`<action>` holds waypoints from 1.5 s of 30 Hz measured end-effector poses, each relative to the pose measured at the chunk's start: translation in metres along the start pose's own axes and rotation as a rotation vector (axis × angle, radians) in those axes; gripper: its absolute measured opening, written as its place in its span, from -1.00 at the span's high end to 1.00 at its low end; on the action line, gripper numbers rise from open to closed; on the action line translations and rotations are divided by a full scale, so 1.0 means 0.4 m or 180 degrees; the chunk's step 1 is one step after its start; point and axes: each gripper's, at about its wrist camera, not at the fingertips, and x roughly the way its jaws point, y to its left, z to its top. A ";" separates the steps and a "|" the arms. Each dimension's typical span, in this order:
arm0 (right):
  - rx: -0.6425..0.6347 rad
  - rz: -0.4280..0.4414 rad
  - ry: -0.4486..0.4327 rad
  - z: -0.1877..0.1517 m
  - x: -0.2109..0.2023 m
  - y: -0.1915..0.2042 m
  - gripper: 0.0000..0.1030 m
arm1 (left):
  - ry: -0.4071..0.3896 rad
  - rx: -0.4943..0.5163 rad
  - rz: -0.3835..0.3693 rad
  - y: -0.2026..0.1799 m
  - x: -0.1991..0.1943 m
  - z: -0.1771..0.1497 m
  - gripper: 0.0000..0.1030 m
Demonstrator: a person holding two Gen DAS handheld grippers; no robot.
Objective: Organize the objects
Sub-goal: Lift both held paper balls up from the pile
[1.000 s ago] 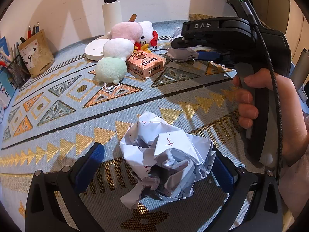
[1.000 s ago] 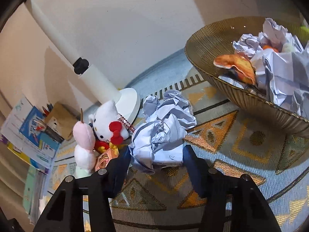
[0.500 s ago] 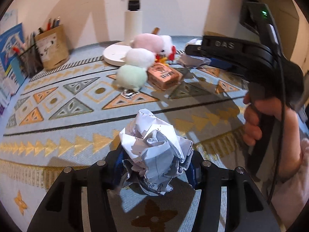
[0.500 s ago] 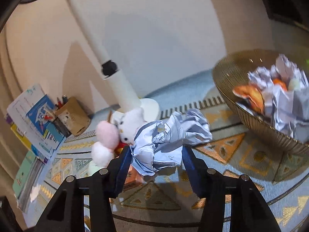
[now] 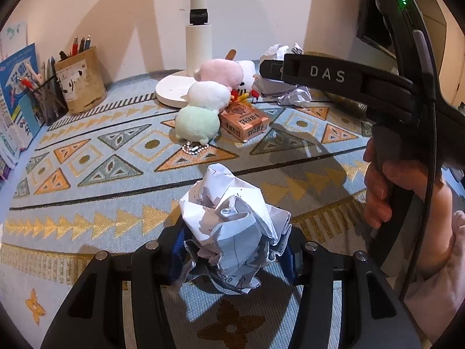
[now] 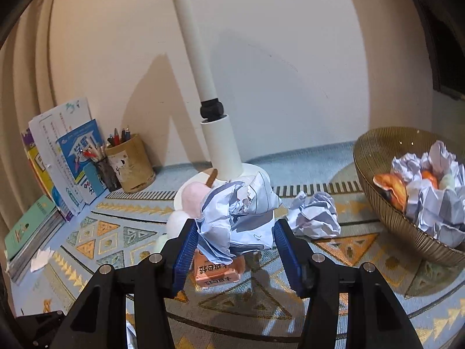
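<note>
Both grippers had just lifted crumpled paper off the desk mat. The left gripper (image 5: 234, 257), wide a second earlier, was clamped on a paper ball (image 5: 232, 226) near the front edge. The right gripper (image 6: 237, 250) carried its wad (image 6: 237, 218) above the mat, the bowl (image 6: 375, 180) at the right edge likely next.

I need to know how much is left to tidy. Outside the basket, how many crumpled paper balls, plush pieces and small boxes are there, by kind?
Crumpled paper balls: 3
Round plush balls, pink, white and green: 3
White cat plush: 1
Orange box: 1
Total: 8
</note>
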 end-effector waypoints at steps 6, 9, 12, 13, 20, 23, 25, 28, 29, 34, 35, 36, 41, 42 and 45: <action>-0.0106 0.0035 -0.0078 -0.003 -0.012 0.017 -0.04 | -0.0046 -0.0039 -0.0009 0.005 -0.009 -0.002 0.03; -0.0172 0.0048 -0.0109 -0.005 -0.018 0.029 -0.04 | -0.0050 -0.0038 -0.0015 0.006 -0.011 -0.005 0.03; -0.0231 0.0052 -0.0119 -0.006 -0.020 0.039 -0.04 | -0.0054 -0.0041 -0.0017 0.006 -0.011 -0.004 0.03; -0.0244 0.0054 -0.0125 -0.006 -0.021 0.040 -0.04 | -0.0058 -0.0044 -0.0021 0.006 -0.012 -0.004 0.03; -0.0219 0.0053 -0.0129 -0.006 -0.020 0.036 -0.04 | -0.0056 -0.0100 -0.0051 0.013 -0.009 -0.003 0.03; -0.0225 0.0052 -0.0134 -0.007 -0.021 0.035 -0.04 | -0.0048 -0.0131 -0.0071 0.019 -0.006 -0.002 0.03; -0.0229 0.0055 -0.0135 -0.006 -0.021 0.034 -0.04 | -0.0044 -0.0163 -0.0086 0.023 -0.005 -0.001 0.03; -0.0224 0.0055 -0.0134 -0.006 -0.021 0.034 -0.04 | -0.0036 -0.0212 -0.0097 0.027 -0.002 -0.001 0.03; -0.0225 0.0056 -0.0133 -0.006 -0.021 0.034 -0.04 | -0.0036 -0.0220 -0.0102 0.030 -0.002 -0.001 0.03; -0.0227 0.0058 -0.0132 -0.006 -0.021 0.035 -0.04 | -0.0022 -0.0247 -0.0123 0.034 0.001 -0.001 0.03; -0.0225 0.0049 -0.0134 -0.007 -0.022 0.036 -0.04 | -0.0017 -0.0246 -0.0121 0.035 0.002 -0.001 0.03; -0.0226 0.0050 -0.0138 -0.007 -0.022 0.036 -0.04 | -0.0015 -0.0246 -0.0118 0.035 0.002 0.000 0.03; -0.0247 0.0063 -0.0136 -0.005 -0.020 0.033 -0.04 | -0.0018 -0.0261 -0.0123 0.038 0.003 0.000 0.03; -0.0257 0.0063 -0.0138 -0.005 -0.020 0.033 -0.04 | -0.0014 -0.0265 -0.0124 0.038 0.004 0.000 0.03; -0.0282 0.0063 -0.0163 -0.006 -0.024 0.034 -0.04 | -0.0006 -0.0284 -0.0134 0.040 0.005 0.000 0.03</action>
